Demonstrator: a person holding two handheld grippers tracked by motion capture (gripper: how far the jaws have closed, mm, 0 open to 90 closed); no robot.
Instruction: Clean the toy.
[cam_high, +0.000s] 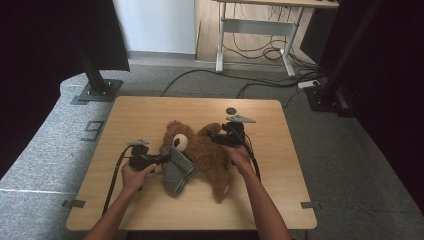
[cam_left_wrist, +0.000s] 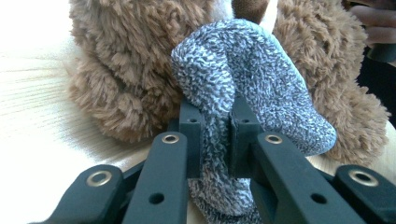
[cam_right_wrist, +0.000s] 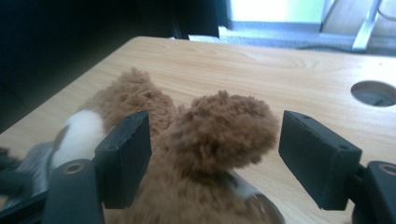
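left tool clamped on grey knit hat; right tool apart around teddy bear paw, untouched. risk: hat slips off the unsteadied bear.

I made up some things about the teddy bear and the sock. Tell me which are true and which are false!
1. The left gripper pinches the grey sock. True.
2. The teddy bear is white all over. False: it is brown with a white snout.
3. The right gripper is squeezing the bear's paw. False: its jaws stand open around the paw.
4. The bear lies on a wooden table. True.
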